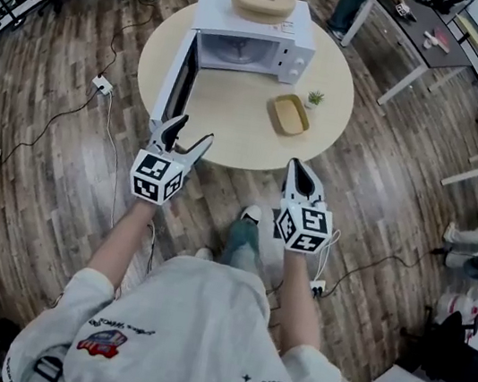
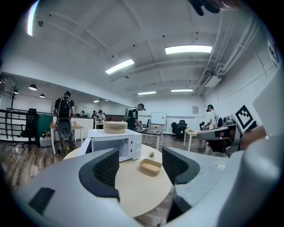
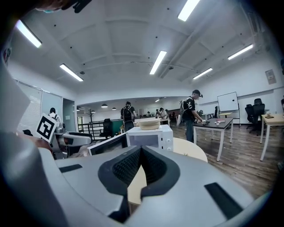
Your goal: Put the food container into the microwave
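Tan, shallow, rounded-corner food container (image 1: pixel 290 114) — left tool (image 1: pixel 194 131) spread, empty; right tool (image 1: pixel 296 166) pinched together, empty.

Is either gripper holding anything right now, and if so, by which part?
Nothing is held. The left gripper is open and empty, the right gripper shut on nothing; the food container sits on the table.

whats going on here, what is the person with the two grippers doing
A person stands at a round table with a gripper in each hand. The left gripper is open; the right gripper is shut on nothing. Neither touches anything. The container sits on the table to the front right of the microwave, whose door is open. The container has not been picked up yet.
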Demonstrator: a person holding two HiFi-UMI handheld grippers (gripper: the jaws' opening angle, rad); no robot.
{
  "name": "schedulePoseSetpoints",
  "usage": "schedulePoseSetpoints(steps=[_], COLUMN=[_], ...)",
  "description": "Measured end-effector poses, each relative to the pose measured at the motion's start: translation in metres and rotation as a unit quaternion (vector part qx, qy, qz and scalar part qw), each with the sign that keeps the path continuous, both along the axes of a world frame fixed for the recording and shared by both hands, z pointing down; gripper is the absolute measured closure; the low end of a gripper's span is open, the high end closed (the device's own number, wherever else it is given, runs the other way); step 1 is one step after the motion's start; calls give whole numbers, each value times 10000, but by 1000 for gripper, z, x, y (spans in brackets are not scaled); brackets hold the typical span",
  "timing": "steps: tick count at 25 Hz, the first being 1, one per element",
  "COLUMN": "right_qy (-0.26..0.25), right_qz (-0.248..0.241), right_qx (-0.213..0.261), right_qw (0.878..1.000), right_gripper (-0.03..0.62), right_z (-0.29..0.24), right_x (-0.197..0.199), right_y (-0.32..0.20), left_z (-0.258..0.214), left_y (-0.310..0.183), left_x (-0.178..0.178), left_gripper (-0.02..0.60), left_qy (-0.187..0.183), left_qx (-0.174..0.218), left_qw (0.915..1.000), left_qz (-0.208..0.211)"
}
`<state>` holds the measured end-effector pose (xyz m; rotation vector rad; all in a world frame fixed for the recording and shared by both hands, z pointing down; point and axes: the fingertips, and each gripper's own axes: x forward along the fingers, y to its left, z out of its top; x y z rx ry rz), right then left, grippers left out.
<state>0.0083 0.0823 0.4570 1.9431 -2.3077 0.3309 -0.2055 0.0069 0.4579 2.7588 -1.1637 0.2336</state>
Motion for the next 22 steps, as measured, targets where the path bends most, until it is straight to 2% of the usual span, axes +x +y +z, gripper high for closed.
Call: schedulePoseSetpoints(steps=[8,17,22], right_qy=[-147,-315,-244], right_qz=[-381,-1043,-1437], right_qx=[53,25,-36], right_qw=[9992,9940,9893], right_gripper=[602,602,602], right_z=[2,2,12], right_x=[32,74,84], right_y=[-104,-237,-285], left_z=[2,2,3], left_y=[-81,-177,-209], left_x=[18,52,74], left_gripper=[281,281,281], left_qy=[-67,-126,-218], left_qx=[-7,-94,-26], left_qw=[9989,9930,9903], left_qz=[-469,-1173,-1369])
